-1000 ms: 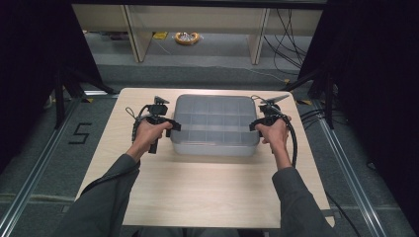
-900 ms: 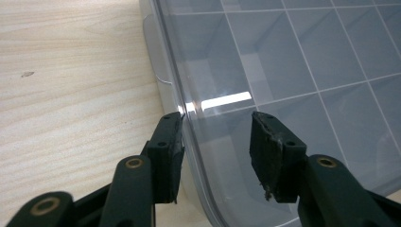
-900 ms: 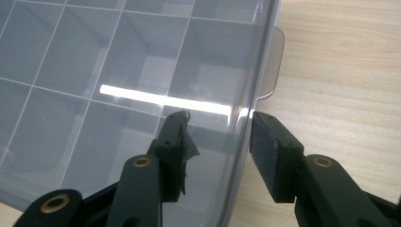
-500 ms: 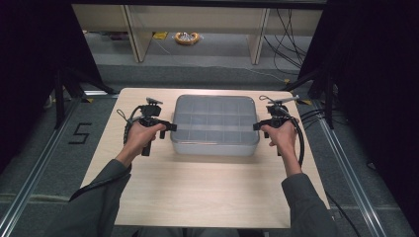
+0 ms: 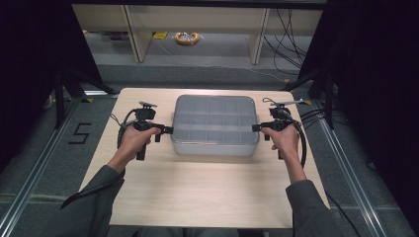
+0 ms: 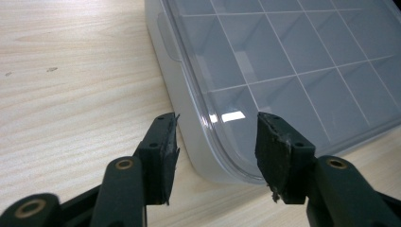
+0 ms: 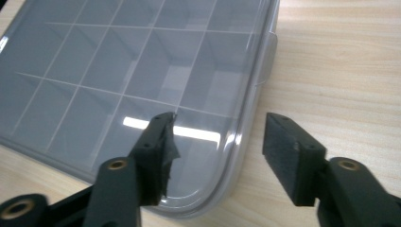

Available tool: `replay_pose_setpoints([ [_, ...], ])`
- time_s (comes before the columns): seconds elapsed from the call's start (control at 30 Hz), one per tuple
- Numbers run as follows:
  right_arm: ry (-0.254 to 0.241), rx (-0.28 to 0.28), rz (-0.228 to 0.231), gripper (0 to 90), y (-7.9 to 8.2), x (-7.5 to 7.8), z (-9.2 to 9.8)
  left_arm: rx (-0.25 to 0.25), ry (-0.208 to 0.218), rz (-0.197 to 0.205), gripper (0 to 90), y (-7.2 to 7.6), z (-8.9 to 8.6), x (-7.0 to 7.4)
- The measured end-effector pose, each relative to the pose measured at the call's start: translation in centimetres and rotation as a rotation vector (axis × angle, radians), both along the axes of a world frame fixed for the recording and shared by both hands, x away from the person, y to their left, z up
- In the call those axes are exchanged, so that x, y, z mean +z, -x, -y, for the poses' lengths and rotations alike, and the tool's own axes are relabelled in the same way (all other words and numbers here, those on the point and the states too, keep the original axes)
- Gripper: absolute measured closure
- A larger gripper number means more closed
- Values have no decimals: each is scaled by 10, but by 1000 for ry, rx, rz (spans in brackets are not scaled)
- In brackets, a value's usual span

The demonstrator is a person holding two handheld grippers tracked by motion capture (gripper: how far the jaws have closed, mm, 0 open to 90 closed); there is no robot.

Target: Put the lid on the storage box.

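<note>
A translucent grey compartment box (image 5: 215, 124) with its clear lid closed lies flat in the middle of the wooden table (image 5: 197, 197). My left gripper (image 5: 170, 130) points at the box's left side, and my right gripper (image 5: 254, 127) points at its right side. In the left gripper view the box (image 6: 293, 56) has a rounded lower corner just beyond my left gripper (image 6: 220, 137), whose pads touch nothing. The right gripper view shows the box (image 7: 118, 61) the same way past my right gripper (image 7: 222, 132). Both pairs of jaws have just been opening and grip nothing.
The table reaches well in front of the box and a little to each side. Metal rails run along the floor on both sides. A "5" (image 5: 80, 133) is marked on the floor at the left. Shelf legs, cables (image 5: 296, 29) and a yellow coil (image 5: 187, 37) lie beyond the table.
Both hands have drawn outward from the box's sides, the left one leftward and the right one rightward. The box has stayed in place.
</note>
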State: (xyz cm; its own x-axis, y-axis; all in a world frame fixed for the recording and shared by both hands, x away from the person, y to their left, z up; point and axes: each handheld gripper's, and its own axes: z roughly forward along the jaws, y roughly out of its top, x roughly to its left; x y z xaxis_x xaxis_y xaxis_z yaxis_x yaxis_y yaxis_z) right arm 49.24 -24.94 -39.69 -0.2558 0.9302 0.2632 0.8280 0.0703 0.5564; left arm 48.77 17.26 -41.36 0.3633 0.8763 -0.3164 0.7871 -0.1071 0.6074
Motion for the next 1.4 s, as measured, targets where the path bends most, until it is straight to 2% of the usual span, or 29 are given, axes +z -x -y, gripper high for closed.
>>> replay_pose_setpoints([
  [0.03, -47, -36, -33, 416, 3, 2, -4, -1, 0, 3, 481, 2, -1, -1],
  [0.07, -12, 18, 26, 404, 3, -1, 1, -6, -2, 3, 473, 4, -2, -1],
  [0.2, -45, -10, 14, 375, 10, -1, -4, -9, 7, 11, 458, 9, -6, -2],
  [0.27, -18, 10, 25, 375, 12, 0, -3, -6, 16, 17, 454, 13, -7, -2],
  [0.3, -32, 4, 26, 375, 14, -1, -4, -6, 18, 21, 453, 14, -8, -1],
  [0.33, -2, 41, 48, 375, 14, -2, -1, -15, 18, 22, 451, 17, -8, -1],
  [0.37, -17, 21, 48, 374, 16, -2, -5, -18, 26, 29, 448, 20, -8, 0],
  [0.4, -20, 42, 53, 372, 16, -2, -4, -27, 31, 27, 443, 21, -8, 0],
  [0.43, -5, 30, 37, 369, 18, 0, -5, -29, 37, 32, 435, 24, -7, 0],
  [0.53, -12, 63, 74, 355, 21, -1, -5, -50, 43, 41, 419, 31, -5, 2],
  [0.57, -29, 78, 92, 352, 21, -3, -5, -60, 45, 47, 415, 35, -4, 3],
  [0.6, -68, 98, 82, 346, 23, -3, -5, -65, 44, 48, 404, 37, -3, 3],
  [0.63, -39, 93, 105, 345, 24, -4, -6, -68, 49, 51, 386, 39, -2, 4],
  [0.67, -20, 77, 96, 340, 29, -2, -9, -78, 52, 50, 360, 43, -1, 4],
  [0.7, -20, 77, 96, 340, 29, -2, -9, -78, 52, 50, 355, 43, -1, 4],
  [0.73, -42, 55, 68, 335, 32, -1, -11, -85, 52, 54, 355, 46, -1, 4],
  [0.77, -50, 59, 77, 325, 34, -2, -12, -89, 49, 55, 348, 48, -1, 3],
  [0.83, -43, 124, 114, 312, 35, -3, -7, -96, 52, 58, 333, 54, 0, 2],
  [0.87, -84, 87, 72, 309, 41, 0, -12, -103, 49, 63, 329, 57, -1, 2],
  [0.9, -62, 127, 119, 304, 41, -2, -8, -94, 55, 71, 326, 59, 0, 1],
  [0.93, -76, 131, 129, 297, 43, -2, -9, -96, 57, 78, 325, 61, 0, 1],
  [0.97, -106, 93, 91, 286, 52, 0, -13, -108, 60, 79, 316, 65, 0, 0],
  [1.0, -106, 93, 91, 286, 52, 0, -13, -117, 55, 78, 316, 67, 0, 0],
  [1.03, -83, 112, 139, 285, 52, -3, -12, -123, 59, 81, 312, 71, 0, -2],
  [1.07, -63, 113, 121, 278, 57, -2, -13, -123, 61, 84, 309, 74, 0, -3],
  [1.13, -72, 101, 110, 269, 64, -2, -15, -134, 66, 85, 305, 79, 0, -6],
  [1.17, -62, 135, 142, 268, 66, -5, -13, -132, 66, 90, 302, 83, 1, -8],
  [1.37, -85, 177, 176, 260, 87, -12, -14, -164, 66, 110, 280, 105, 3, -19],
  [1.4, -90, 179, 180, 257, 91, -13, -14, -153, 83, 115, 278, 108, 5, -20],
])
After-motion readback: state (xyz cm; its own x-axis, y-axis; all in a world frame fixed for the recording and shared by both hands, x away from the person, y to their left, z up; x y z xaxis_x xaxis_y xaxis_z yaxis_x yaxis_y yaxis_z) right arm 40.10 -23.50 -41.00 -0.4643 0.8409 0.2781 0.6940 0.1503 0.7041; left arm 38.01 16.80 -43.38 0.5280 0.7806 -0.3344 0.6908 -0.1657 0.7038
